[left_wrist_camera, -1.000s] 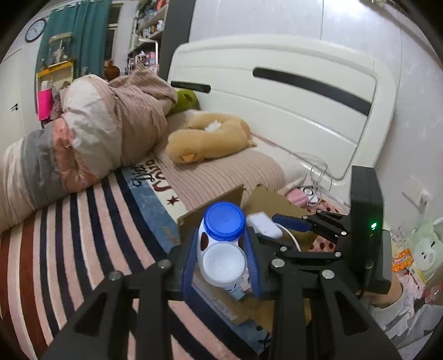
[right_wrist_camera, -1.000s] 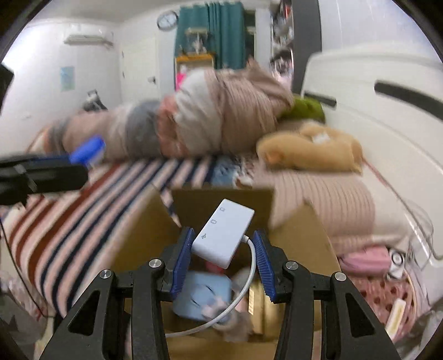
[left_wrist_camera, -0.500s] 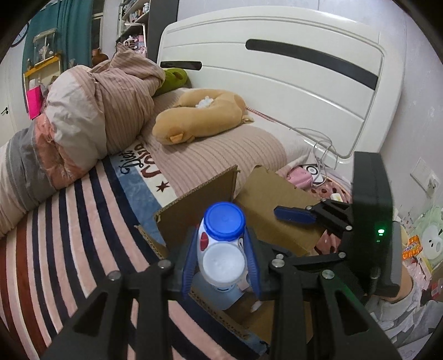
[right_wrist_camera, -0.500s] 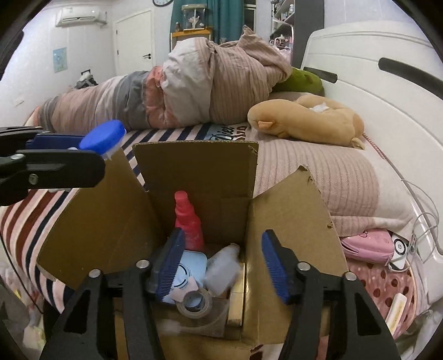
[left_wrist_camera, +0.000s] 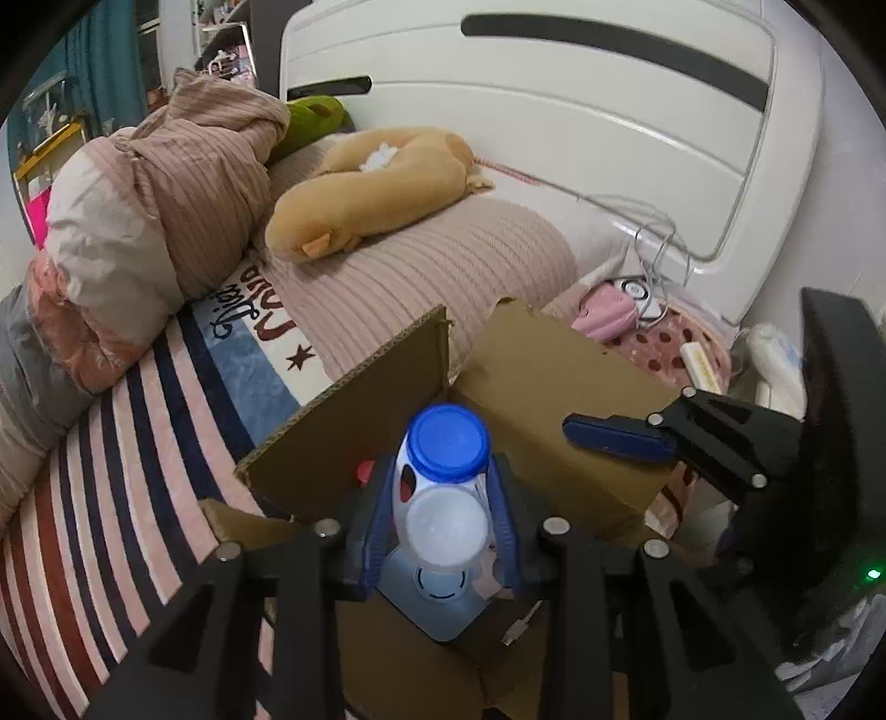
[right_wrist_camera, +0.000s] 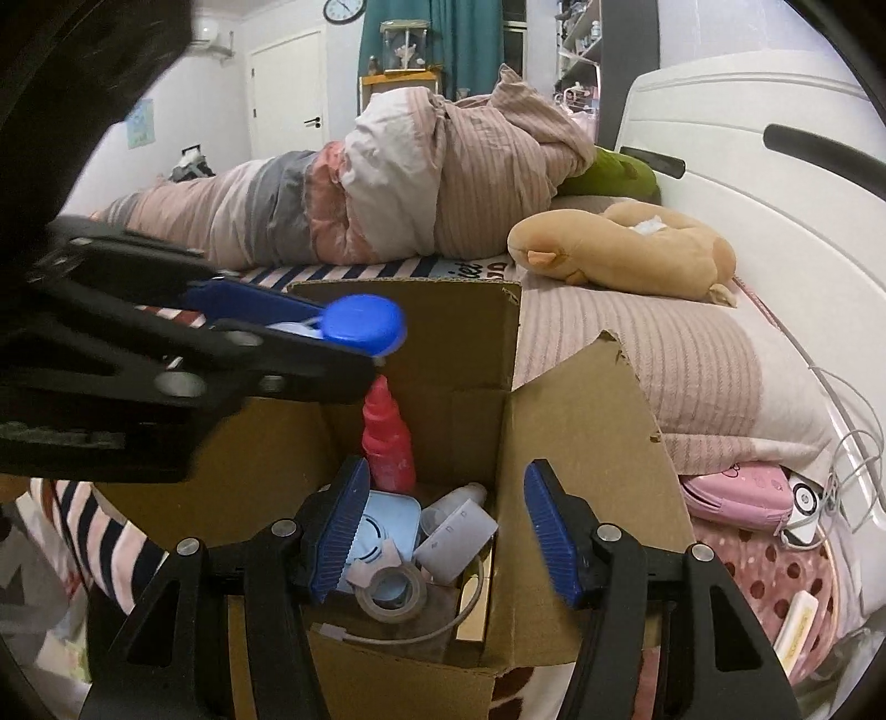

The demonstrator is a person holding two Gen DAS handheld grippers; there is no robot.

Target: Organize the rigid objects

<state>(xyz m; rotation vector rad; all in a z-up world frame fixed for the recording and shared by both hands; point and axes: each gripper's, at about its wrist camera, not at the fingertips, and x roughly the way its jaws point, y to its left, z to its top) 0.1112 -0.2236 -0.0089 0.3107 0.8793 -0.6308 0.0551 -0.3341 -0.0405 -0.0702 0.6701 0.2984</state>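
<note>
Bottle [left_wrist_camera: 443, 487] label unreadable, left gripper [left_wrist_camera: 440, 531] clamping, bedspread [left_wrist_camera: 249, 310] script illegible

A bedroom: a white headboard [left_wrist_camera: 554, 127] backs a bed with a striped blanket [left_wrist_camera: 111, 471], a bunched duvet [right_wrist_camera: 421, 183] (pink, grey, white) and a tan plush [right_wrist_camera: 620, 257], while teal curtains [right_wrist_camera: 432, 33], a wall clock [right_wrist_camera: 344, 9] and a white door [right_wrist_camera: 285, 94] stand behind.

One cardboard box [right_wrist_camera: 581, 443], three bottles [right_wrist_camera: 387, 437], one tape roll [right_wrist_camera: 390, 592].
</note>
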